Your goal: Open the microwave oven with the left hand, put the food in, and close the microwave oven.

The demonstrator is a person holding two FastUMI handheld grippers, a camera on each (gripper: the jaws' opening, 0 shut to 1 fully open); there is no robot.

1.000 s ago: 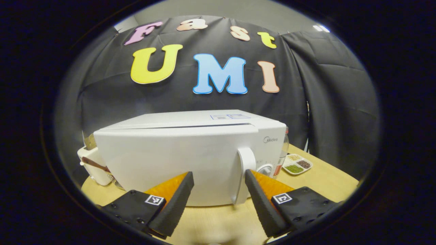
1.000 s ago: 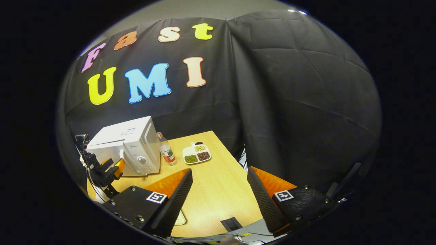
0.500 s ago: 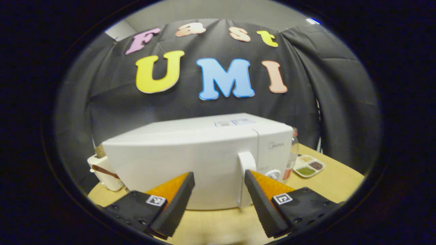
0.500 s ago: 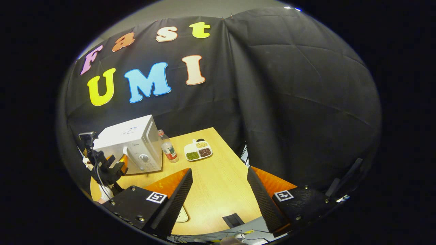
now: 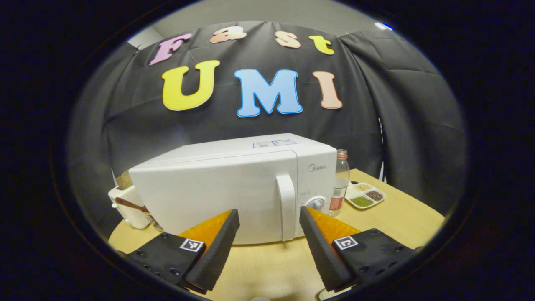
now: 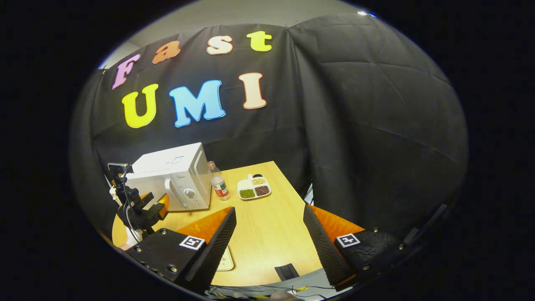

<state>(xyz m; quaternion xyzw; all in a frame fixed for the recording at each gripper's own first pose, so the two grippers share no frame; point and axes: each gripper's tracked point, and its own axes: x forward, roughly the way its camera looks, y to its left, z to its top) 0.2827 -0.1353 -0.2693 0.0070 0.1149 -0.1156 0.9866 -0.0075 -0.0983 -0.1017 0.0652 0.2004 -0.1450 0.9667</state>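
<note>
Two grippers are in my feeds, both spread wide with nothing between the fingers; on the left gripper view, my left gripper [image 5: 265, 242] sits low over the wooden table [image 5: 401, 221] facing the white microwave oven [image 5: 234, 188], whose door is shut flush with the body; its upright door handle [image 5: 286, 207] stands between my two fingers in the picture, nearer the right one, and apart from both; the round control knob [image 5: 316, 202] shows just right of the handle, partly behind my right fingertip; a clear bottle [image 5: 339, 182] with a red cap and a red label stands upright just beside the oven's right side; past it lies a white divided tray [image 5: 364, 195] with green, dark and pale grains in separate compartments; at the oven's left a white container [image 5: 127, 205] with a brown strap pokes out from behind. On the right gripper view, my right gripper [image 6: 269, 244] hangs released well back from the oven [image 6: 175, 177], above the near part of the table [image 6: 267, 234]; I see the left gripper [image 6: 144, 211] in front of the oven's door, the bottle [image 6: 217, 182] and tray [image 6: 253, 189] to the oven's right, and a dark slot [image 6: 286, 271] in the table's near edge; whether the food is inside the oven I cannot tell.
</note>
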